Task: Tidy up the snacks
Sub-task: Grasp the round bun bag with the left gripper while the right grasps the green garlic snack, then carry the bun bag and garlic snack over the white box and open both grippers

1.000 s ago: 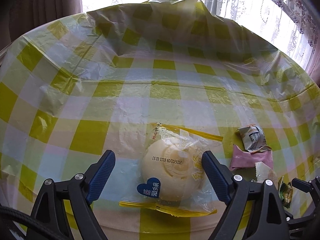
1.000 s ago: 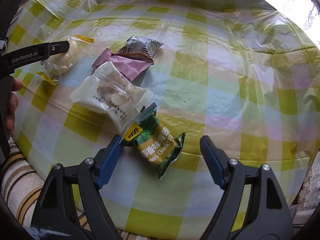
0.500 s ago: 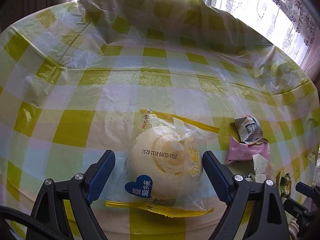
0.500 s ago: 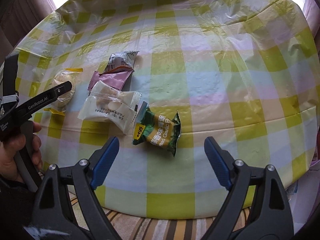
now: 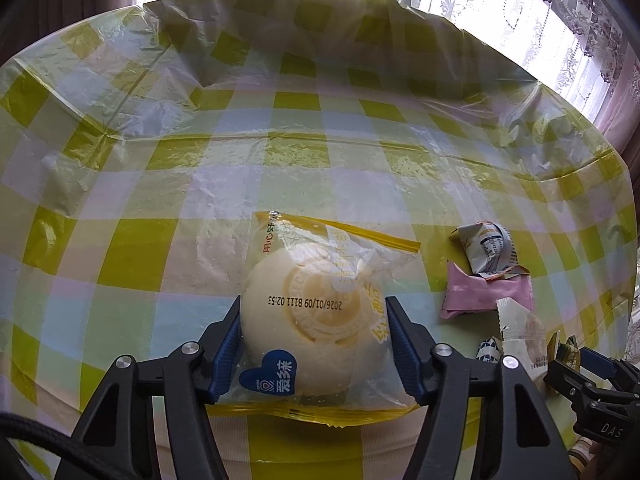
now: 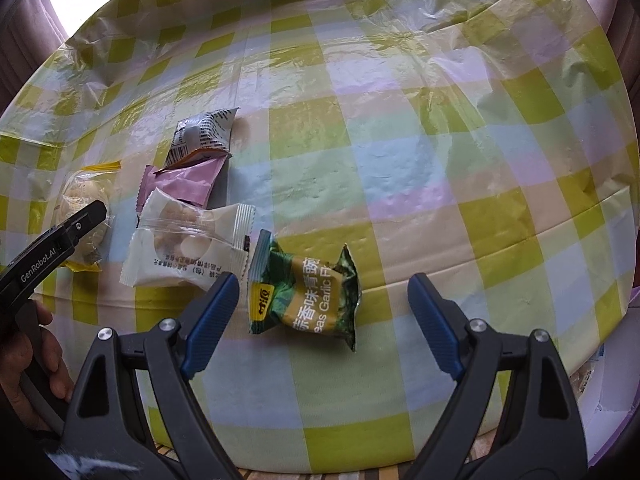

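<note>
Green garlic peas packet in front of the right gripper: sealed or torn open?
Sealed, as far as shows: the green peas packet lies flat on the checked tablecloth, puffed, both crimped ends intact, nothing spilled. Its underside is hidden.

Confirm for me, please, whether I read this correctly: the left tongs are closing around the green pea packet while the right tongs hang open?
Not quite: the left tongs are closing around the wrapped bun, as the left wrist view shows. The green pea packet lies untouched between the open right tongs.

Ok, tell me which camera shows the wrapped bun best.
The left wrist view: the wrapped bun fills the centre, date print readable, between the left gripper jaws, which have just been closing. The right wrist view shows it only small at the left edge, partly hidden.
</note>
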Tool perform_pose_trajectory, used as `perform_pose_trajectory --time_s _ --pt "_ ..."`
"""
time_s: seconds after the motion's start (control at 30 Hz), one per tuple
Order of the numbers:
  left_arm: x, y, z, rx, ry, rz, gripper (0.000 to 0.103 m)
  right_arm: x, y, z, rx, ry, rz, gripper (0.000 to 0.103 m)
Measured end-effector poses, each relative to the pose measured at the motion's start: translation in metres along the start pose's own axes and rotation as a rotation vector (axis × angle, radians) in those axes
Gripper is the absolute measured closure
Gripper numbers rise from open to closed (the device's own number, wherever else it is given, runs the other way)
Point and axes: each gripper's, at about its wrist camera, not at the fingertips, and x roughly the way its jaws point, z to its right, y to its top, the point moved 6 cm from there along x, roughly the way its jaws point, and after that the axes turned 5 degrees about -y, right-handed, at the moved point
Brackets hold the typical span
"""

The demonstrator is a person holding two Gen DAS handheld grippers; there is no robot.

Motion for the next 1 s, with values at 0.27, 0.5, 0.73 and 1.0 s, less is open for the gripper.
perform_pose_trajectory --time_s 0.27,0.5,0.73,1.0 --pt "-0.013 0.004 0.006 -0.003 -0.003 0.051 0.040 -0.001 0.000 0.004 0.007 -0.027 0.029 0.047" --pt "-0.021 0.009 0.010 -0.005 -0.027 0.080 0.041 -0.008 -0.004 0.001 -0.004 0.034 0.045 0.056" --pt "-0.027 0.009 0.015 0.000 -0.042 0.098 0.041 -0.019 -0.006 -0.001 -0.021 0.048 0.087 0.057" --pt "-0.037 0.010 0.028 0.011 -0.077 0.118 0.042 -0.035 -0.008 0.004 -0.034 0.028 0.133 0.057"
